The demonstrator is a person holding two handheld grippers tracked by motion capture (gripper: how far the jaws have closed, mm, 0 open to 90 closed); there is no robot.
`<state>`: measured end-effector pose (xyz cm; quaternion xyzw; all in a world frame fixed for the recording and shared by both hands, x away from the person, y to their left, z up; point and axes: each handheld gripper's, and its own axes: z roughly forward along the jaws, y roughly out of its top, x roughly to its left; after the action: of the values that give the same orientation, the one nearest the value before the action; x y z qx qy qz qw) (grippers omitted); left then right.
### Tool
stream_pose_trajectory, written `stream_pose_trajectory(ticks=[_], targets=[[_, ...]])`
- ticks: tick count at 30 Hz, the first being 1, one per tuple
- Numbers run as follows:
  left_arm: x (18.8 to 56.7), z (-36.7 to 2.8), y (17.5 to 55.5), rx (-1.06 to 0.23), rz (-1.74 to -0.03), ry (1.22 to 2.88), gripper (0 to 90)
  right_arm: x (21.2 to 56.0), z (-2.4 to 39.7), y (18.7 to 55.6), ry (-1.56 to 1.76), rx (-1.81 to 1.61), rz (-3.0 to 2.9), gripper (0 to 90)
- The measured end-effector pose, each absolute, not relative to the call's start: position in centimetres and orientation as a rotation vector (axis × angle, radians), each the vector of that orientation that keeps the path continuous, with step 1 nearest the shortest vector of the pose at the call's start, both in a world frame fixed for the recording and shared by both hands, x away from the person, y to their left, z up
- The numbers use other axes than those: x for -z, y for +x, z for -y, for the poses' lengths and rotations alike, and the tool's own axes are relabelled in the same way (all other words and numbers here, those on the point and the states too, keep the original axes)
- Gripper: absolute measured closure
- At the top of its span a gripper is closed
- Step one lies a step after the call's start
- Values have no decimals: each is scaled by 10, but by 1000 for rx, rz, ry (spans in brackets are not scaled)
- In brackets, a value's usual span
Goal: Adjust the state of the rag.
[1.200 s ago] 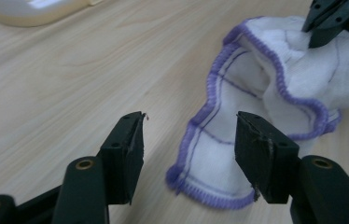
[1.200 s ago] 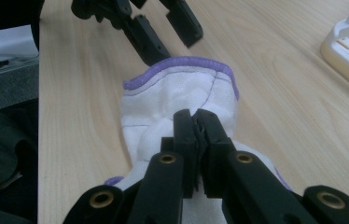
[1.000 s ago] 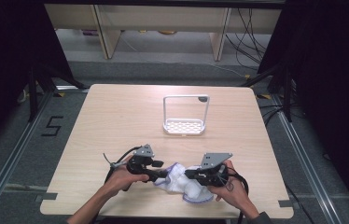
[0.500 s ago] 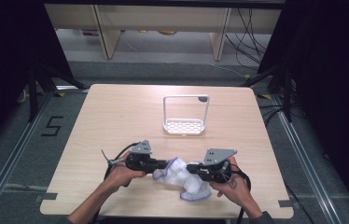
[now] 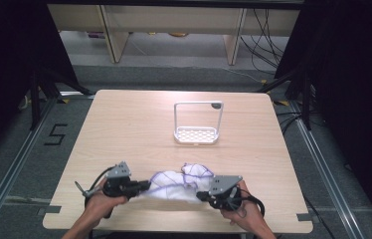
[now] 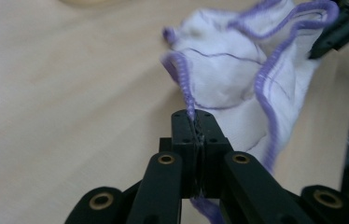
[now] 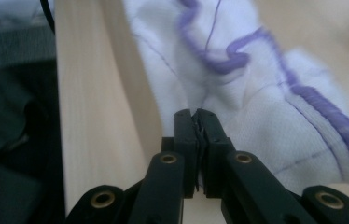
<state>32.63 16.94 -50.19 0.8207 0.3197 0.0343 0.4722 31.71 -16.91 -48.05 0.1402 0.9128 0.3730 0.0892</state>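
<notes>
White cloth with purple stitched edging is stretched across the near edge of the light wooden table, held between the two grippers. The left gripper is clenched on the cloth's purple hem, which is seen pinched between its black jaws in the left gripper view; these jaws have just been closing on that hem. The right gripper is clamped on the opposite end, a fold of white fabric being caught between its jaws. The cloth's middle appears to rest on the table, though this is blurred. A white wire-framed rack with a perforated base stands well apart, farther back on the table.
</notes>
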Motion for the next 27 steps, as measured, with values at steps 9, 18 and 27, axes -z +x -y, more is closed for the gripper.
stream_pose_trajectory(ticks=[9, 18, 27], targets=[[512, -158, 312, -18, -755, 2108, 757, 491, 184, 298, 592, -1075, -2783, 659], [481, -158, 343, -97, -806, 2033, 418, 450, 209, 298, 802, -1194, -2528, 459], [497, -110, 397, 148, -726, 2031, 340, 460, 199, 331, 859, -1144, -2619, 424]])
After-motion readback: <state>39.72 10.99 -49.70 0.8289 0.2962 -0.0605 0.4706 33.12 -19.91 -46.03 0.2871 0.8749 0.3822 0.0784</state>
